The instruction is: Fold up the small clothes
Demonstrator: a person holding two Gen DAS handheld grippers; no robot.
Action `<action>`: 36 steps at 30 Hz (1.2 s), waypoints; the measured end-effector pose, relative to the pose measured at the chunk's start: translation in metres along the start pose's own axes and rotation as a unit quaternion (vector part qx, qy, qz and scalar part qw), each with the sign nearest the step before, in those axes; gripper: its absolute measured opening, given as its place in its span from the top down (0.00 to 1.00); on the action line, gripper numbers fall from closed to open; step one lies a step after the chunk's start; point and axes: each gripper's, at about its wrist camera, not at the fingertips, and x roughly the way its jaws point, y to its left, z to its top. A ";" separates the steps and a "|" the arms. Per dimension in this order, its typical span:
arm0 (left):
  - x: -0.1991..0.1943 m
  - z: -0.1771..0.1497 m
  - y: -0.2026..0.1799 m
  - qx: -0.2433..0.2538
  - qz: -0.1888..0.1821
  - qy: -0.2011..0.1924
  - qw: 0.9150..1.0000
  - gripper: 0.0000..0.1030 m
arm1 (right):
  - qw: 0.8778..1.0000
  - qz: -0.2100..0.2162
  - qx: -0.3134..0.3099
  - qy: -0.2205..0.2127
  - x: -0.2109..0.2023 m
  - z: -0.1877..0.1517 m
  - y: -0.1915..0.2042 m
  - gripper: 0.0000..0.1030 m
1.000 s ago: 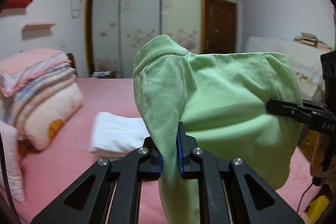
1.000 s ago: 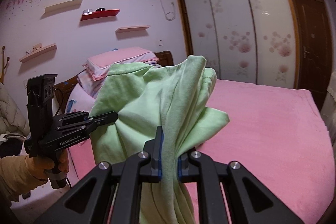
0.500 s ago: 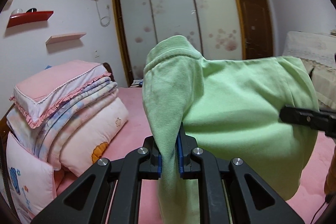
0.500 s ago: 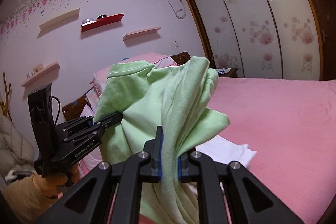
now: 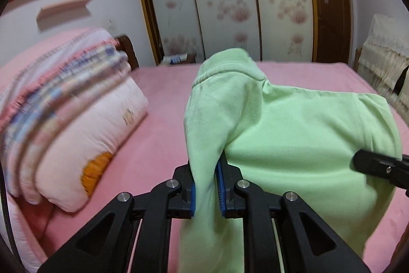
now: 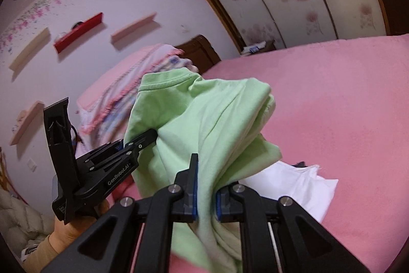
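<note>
Left gripper [image 5: 206,192] clamped on green shirt [image 5: 294,145], right gripper [image 6: 206,192] clamped on other bunch, shirt hanging between them over pink bed [image 5: 163,119]. Step: carrying to lay flat (white cloth [image 6: 294,186] nearby). Next: lower, spread on clear patch.

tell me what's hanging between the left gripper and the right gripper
The green garment spans them, pinched by the left gripper and right gripper; both wrist views show it.

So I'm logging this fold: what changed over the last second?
Both grippers carried the green shirt lower, towards the pink bed. The left gripper and right gripper stay shut on the shirt. The white garment still lies on the bed.
</note>
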 end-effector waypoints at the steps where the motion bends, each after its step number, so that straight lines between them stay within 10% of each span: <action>1: 0.010 -0.004 -0.005 -0.003 0.000 0.006 1.000 0.87 | 1.000 -0.008 -0.001 0.004 0.008 -0.001 -0.008 0.91; 8: 0.096 -0.030 -0.026 0.008 0.024 0.082 0.996 0.75 | 0.995 -0.085 -0.005 0.054 0.058 -0.012 -0.059 0.85; 14: 0.089 -0.039 -0.005 -0.052 0.007 0.071 0.996 0.46 | 0.991 -0.110 0.037 0.069 0.053 -0.026 -0.089 0.56; 20: 0.040 -0.037 0.030 -0.134 -0.005 0.022 0.991 0.27 | 0.991 -0.124 0.037 0.043 0.003 -0.023 -0.088 0.53; 36: -0.227 -0.062 -0.053 -0.055 -0.050 -0.034 0.997 0.01 | 0.978 -0.195 -0.075 0.019 -0.226 -0.078 0.032 0.52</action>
